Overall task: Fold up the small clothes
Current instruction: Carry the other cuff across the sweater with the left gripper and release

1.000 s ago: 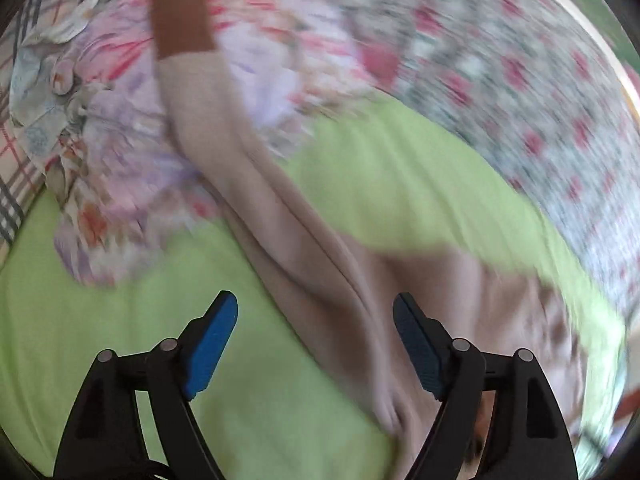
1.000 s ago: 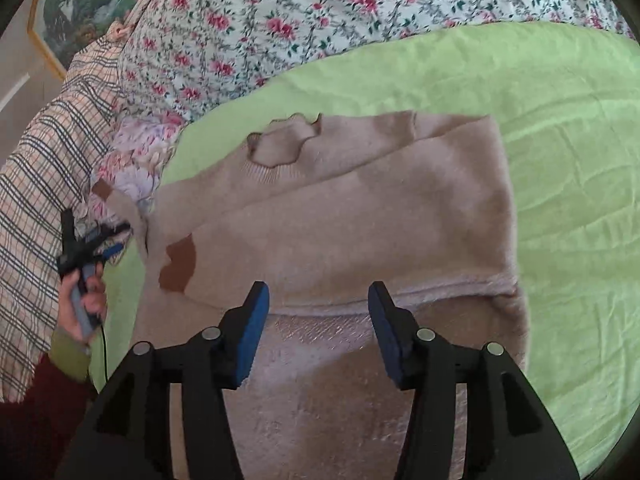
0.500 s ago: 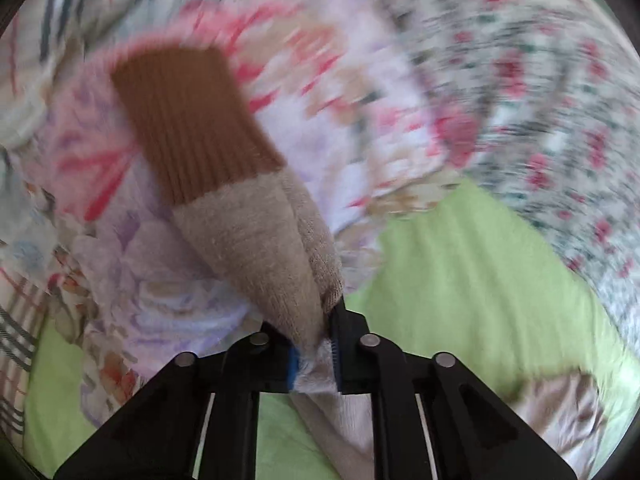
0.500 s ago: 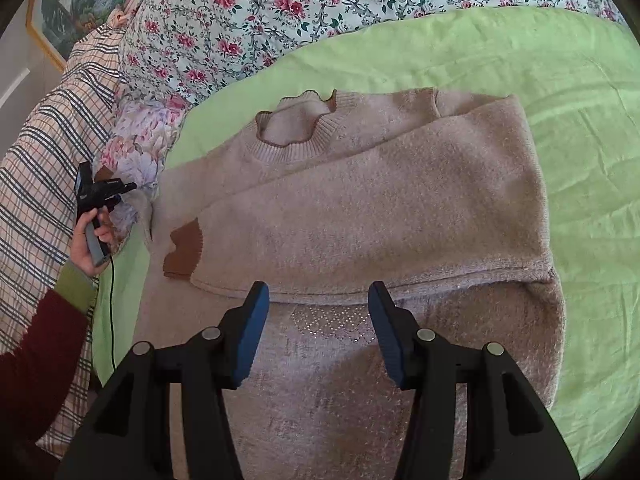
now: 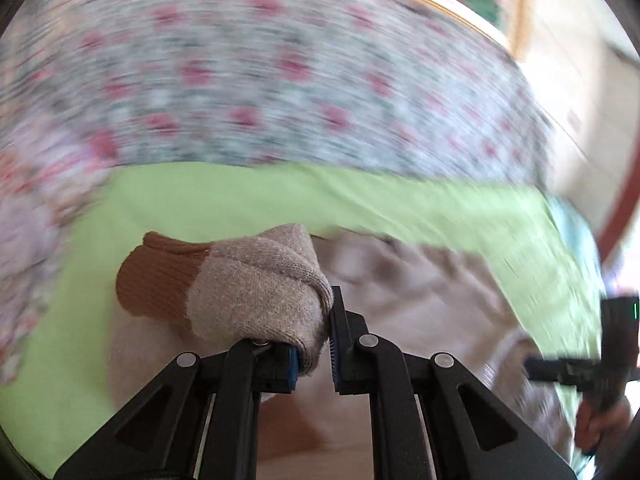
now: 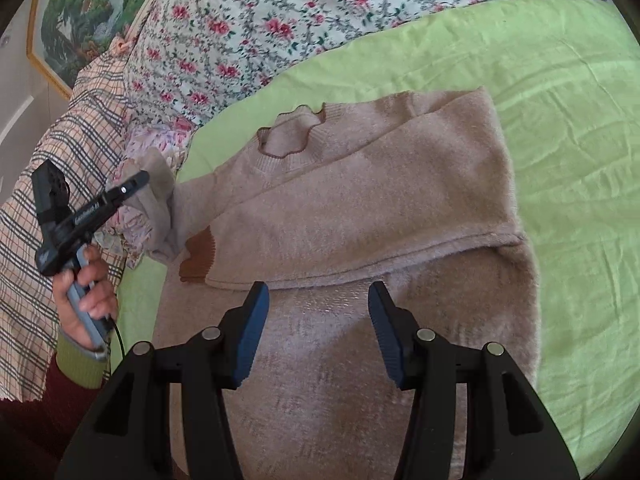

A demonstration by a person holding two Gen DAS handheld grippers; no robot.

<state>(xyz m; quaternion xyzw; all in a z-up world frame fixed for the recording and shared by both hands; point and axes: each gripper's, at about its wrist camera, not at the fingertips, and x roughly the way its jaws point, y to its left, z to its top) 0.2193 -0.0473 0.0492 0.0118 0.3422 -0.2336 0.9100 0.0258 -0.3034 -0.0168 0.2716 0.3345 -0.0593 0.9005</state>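
Note:
A beige knit sweater (image 6: 360,216) lies flat on a green sheet (image 6: 560,120), one sleeve folded across its chest with a brown cuff (image 6: 198,258). My left gripper (image 5: 314,354) is shut on the other sleeve (image 5: 260,292), whose brown cuff (image 5: 156,280) flops over the left finger. In the right wrist view the left gripper (image 6: 134,184) holds that sleeve (image 6: 158,208) lifted at the sweater's left side. My right gripper (image 6: 318,316) is open and empty, hovering above the sweater's lower body.
A floral quilt (image 6: 260,20) lies behind the sheet, with a plaid blanket (image 6: 60,168) and a pale floral garment (image 6: 156,140) at the left. A framed picture (image 6: 72,20) hangs on the wall. The person's hand (image 6: 86,292) holds the left gripper.
My left gripper closed on the sleeve, lifted it off the floral garment and swung it towards the sweater body. My right gripper stayed open over the sweater.

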